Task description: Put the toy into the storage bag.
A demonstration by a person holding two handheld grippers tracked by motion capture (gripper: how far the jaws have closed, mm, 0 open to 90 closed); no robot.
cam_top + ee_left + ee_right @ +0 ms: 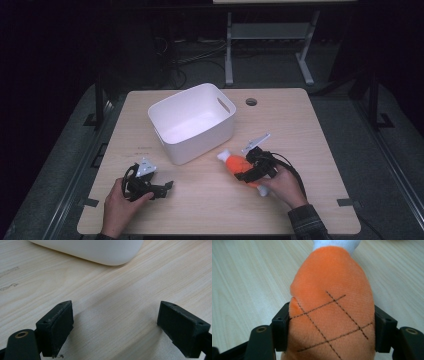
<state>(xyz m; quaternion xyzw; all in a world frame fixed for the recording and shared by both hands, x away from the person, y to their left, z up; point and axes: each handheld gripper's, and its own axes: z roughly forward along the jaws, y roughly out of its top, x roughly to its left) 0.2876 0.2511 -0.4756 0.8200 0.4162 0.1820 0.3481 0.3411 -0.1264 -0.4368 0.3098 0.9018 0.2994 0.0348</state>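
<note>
Left gripper [167, 186] rests low over the table [310, 130] near its front left edge, jaws spread wide, nothing between them; bare wood shows in the gap in the left gripper view.

White bin [192, 122] sits mid-table, apparently empty (its far inside corner is hidden).

Right gripper [248, 167] is clamped on the orange plush toy [237, 164], pads pressing both flanks, the fabric bulging between them. The toy lies on the table just right of the bin, white tip pointing toward it.

Progress, as judged: grasp made. Lifting, carrying to the bin and releasing are left.
</note>
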